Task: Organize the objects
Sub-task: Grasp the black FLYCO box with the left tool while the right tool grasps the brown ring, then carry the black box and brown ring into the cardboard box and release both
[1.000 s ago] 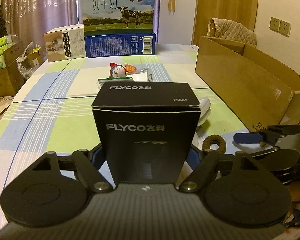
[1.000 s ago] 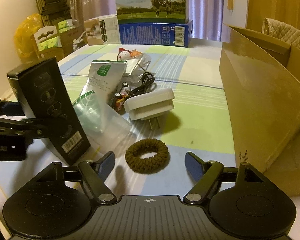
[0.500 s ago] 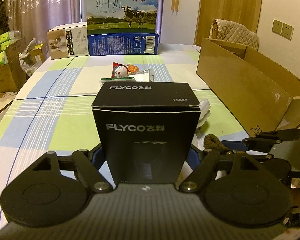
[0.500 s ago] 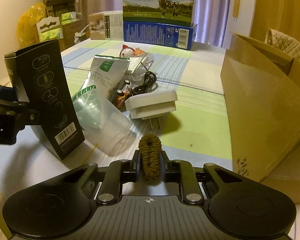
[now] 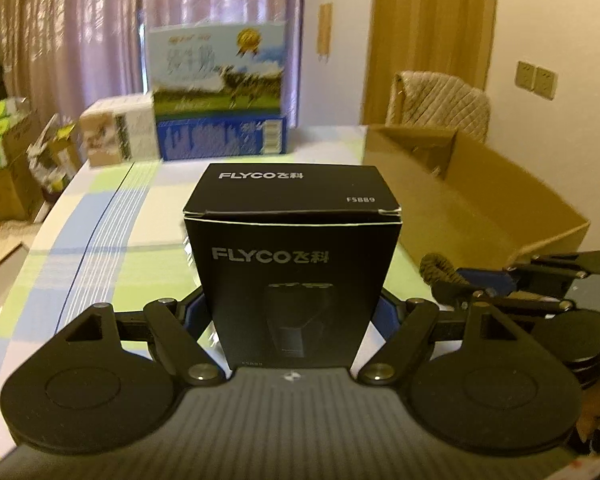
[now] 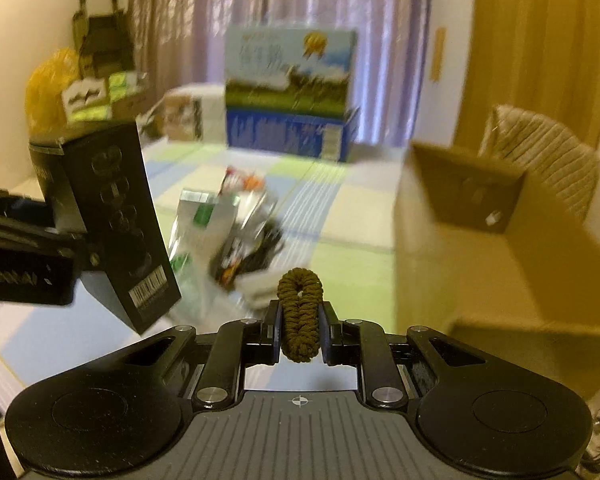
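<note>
**Both grippers up and loaded, cardboard box next**

Up they come! Since 1 second ago the right gripper (image 6: 300,330) has gone from standing open around the brown braided fabric hair tie (image 6: 300,312) to pinching it flat between its 2 fingers and lifting it off the table. The left gripper (image 5: 292,312) has risen too, jaws closed against the sides of the tall black FLYCO carton (image 5: 292,264), which now hangs clear of the checked blue-and-green tablecloth (image 5: 100,216).

Landmark is the open brown cardboard box (image 6: 480,240). The hair tie sits just left of its near corner, still outside it. The black carton is further left again, tilted in the right wrist view, its barcode end low. Left of the box, on the cloth, lies the remaining clutter: a silver-and-green foil pouch (image 6: 200,216) and dark cables, too blurred to sort out.

My read: 2 pickups done, neither item delivered. Both look bound for the box, and the walls must be cleared first; the carton's tilt could catch the rim.
</note>
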Action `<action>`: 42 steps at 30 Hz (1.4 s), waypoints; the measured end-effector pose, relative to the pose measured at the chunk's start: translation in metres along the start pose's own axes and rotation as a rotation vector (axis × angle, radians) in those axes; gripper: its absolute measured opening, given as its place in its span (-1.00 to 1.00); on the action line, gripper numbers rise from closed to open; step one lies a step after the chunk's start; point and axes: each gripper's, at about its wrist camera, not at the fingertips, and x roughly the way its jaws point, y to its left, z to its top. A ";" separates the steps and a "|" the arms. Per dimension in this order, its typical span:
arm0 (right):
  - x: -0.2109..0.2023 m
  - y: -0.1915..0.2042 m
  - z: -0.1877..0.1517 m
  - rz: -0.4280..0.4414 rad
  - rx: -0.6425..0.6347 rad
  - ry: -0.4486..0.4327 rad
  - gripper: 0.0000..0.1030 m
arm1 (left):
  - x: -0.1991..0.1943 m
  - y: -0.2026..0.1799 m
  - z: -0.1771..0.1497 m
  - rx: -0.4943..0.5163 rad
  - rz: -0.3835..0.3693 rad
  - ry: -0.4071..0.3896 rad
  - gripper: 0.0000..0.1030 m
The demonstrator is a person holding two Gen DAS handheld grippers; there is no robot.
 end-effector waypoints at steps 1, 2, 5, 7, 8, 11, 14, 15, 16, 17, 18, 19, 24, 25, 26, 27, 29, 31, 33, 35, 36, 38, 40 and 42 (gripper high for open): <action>-0.006 -0.006 0.006 -0.012 0.005 -0.012 -0.70 | -0.003 -0.006 0.008 0.006 -0.011 -0.009 0.47; -0.012 -0.013 0.012 -0.025 0.013 -0.022 -0.70 | -0.005 -0.011 0.015 0.011 -0.023 -0.016 0.47; -0.028 -0.042 0.029 -0.071 0.043 -0.047 -0.70 | -0.007 -0.034 0.035 0.038 -0.060 -0.038 0.47; -0.037 -0.066 0.037 -0.115 0.050 -0.061 -0.70 | -0.006 -0.050 0.049 0.046 -0.092 -0.049 0.47; -0.039 -0.077 0.039 -0.129 0.058 -0.063 -0.70 | -0.005 -0.059 0.056 0.048 -0.107 -0.055 0.47; -0.043 -0.112 0.042 -0.174 0.091 -0.058 -0.70 | 0.001 -0.086 0.074 0.066 -0.151 -0.072 0.47; -0.041 -0.142 0.041 -0.203 0.121 -0.046 -0.70 | 0.013 -0.113 0.087 0.076 -0.193 -0.071 0.47; -0.040 -0.150 0.039 -0.209 0.130 -0.042 -0.70 | 0.018 -0.122 0.091 0.080 -0.205 -0.069 0.47; -0.039 -0.158 0.036 -0.211 0.140 -0.035 -0.70 | 0.023 -0.130 0.095 0.082 -0.217 -0.065 0.47; -0.037 -0.163 0.036 -0.214 0.147 -0.031 -0.70 | 0.028 -0.136 0.097 0.085 -0.225 -0.062 0.47; -0.035 -0.169 0.035 -0.218 0.153 -0.028 -0.70 | 0.034 -0.144 0.099 0.092 -0.234 -0.060 0.47; -0.034 -0.174 0.034 -0.221 0.159 -0.026 -0.70 | 0.039 -0.152 0.102 0.102 -0.244 -0.057 0.47; -0.033 -0.195 0.027 -0.236 0.191 -0.022 -0.70 | 0.062 -0.184 0.108 0.151 -0.281 -0.039 0.48; -0.032 -0.198 0.026 -0.237 0.196 -0.019 -0.70 | 0.067 -0.187 0.108 0.157 -0.283 -0.034 0.49; -0.031 -0.200 0.025 -0.237 0.198 -0.016 -0.70 | 0.071 -0.191 0.107 0.158 -0.286 -0.028 0.49; -0.032 -0.202 0.022 -0.236 0.200 -0.014 -0.70 | 0.078 -0.193 0.107 0.159 -0.291 -0.018 0.51; -0.033 -0.204 0.019 -0.234 0.205 -0.010 -0.70 | 0.086 -0.196 0.106 0.162 -0.283 -0.003 0.66; -0.033 -0.205 0.016 -0.227 0.208 -0.010 -0.70 | 0.089 -0.195 0.105 0.172 -0.270 -0.006 0.68; -0.033 -0.205 0.014 -0.223 0.211 -0.008 -0.70 | 0.090 -0.191 0.104 0.165 -0.261 -0.006 0.70; -0.029 -0.208 0.012 -0.216 0.219 -0.003 -0.70 | 0.089 -0.187 0.104 0.160 -0.250 -0.007 0.70; -0.030 -0.207 0.011 -0.214 0.219 -0.002 -0.70 | 0.087 -0.184 0.104 0.157 -0.244 -0.008 0.70; -0.029 -0.206 0.011 -0.209 0.220 -0.001 -0.70 | 0.083 -0.177 0.103 0.146 -0.234 -0.009 0.71; -0.029 -0.204 0.011 -0.206 0.221 -0.003 -0.70 | 0.080 -0.171 0.102 0.140 -0.221 -0.010 0.73; -0.030 -0.202 0.012 -0.204 0.218 -0.005 -0.70 | 0.077 -0.166 0.102 0.132 -0.215 -0.012 0.73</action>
